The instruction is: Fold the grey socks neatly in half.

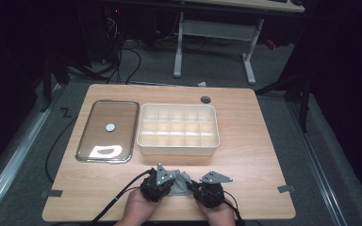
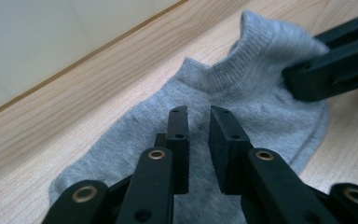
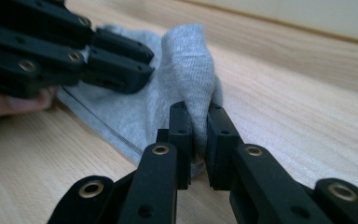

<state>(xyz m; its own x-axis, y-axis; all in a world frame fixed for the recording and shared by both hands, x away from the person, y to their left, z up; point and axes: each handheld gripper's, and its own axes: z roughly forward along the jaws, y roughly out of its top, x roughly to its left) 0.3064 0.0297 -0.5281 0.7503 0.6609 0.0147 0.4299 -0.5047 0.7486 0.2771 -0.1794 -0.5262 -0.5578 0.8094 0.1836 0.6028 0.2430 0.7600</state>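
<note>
Sock [image 1: 181, 184], grey and short, lay at the near edge of the counter [image 1: 245, 136], between the two grippers and just in front of the tray. That counter was a pale wood-grain top with strips of grey tape at its near corners and a dark round hole toward its far edge; around it the room was dim, with grey carpet, loose cables on the floor and the white legs of another desk behind. A white tray [image 1: 177, 129] divided into many small compartments sat mid-counter, and nothing could be made out inside them. Just to its left lay a flat clear lid [image 1: 107, 130] with a metal rim and a small round white knob at its middle. In the left gripper view the sock stretched away from the camera, its long axis running from the near toe end to the ribbed cuff at the far right, flat on the wood except where the cuff was lifted. The left gripper [image 2: 198, 135] hovered over the sock's middle with its jaws a narrow gap apart, and whether they pinched any cloth could not be told. The right gripper [image 3: 198, 140] had its jaws clamped on a raised fold of the cuff, which stood up between them.
</note>
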